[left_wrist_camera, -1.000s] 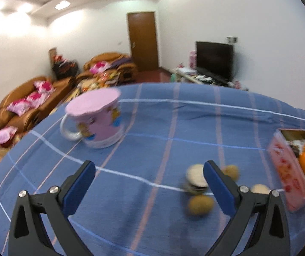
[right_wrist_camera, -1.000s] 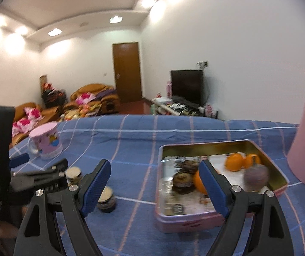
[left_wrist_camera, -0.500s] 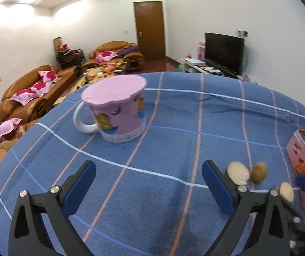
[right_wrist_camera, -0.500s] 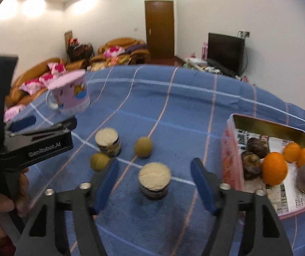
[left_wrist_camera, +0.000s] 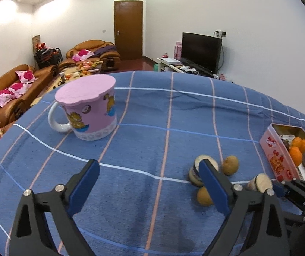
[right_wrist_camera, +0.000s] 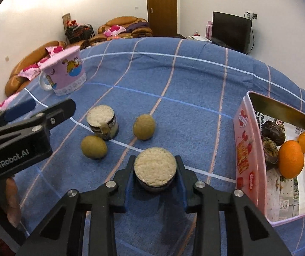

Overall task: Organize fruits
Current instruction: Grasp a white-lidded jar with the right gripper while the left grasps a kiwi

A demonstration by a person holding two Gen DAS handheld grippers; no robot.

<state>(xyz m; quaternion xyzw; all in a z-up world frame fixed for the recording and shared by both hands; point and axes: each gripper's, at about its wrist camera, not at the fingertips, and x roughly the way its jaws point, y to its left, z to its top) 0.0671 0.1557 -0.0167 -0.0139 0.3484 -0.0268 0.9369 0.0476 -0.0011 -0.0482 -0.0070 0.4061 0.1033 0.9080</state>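
The right gripper [right_wrist_camera: 155,171] is closing on a small round cake with a pale crumbly top [right_wrist_camera: 155,166] — its blue pads already sit against both sides of the cake's dark base, which rests on the blue checked cloth [right_wrist_camera: 195,81] covering the bench. Just beyond it lie two brownish-green round fruits, one to the left [right_wrist_camera: 94,147] and one farther back [right_wrist_camera: 144,127], with a second crumb-topped cake [right_wrist_camera: 102,122] standing between and behind them. To the right stands an open pink tin [right_wrist_camera: 244,145] lined with newspaper; inside are oranges [right_wrist_camera: 291,159], two dark wrinkled fruits [right_wrist_camera: 273,131] and a purplish one at the far edge.

The left gripper [left_wrist_camera: 149,186] is held low over bare cloth, well to the left of the fruits, its jaws wide apart and closing slightly with nothing between them. In the right wrist view it shows from the side as a black body with white lettering, with a person's fingers [right_wrist_camera: 11,204] wrapped round its handle. A pink lidded mug [left_wrist_camera: 88,113] with a white handle and cartoon print stands upright on the cloth beyond the left gripper, well apart from the fruits and the tin.
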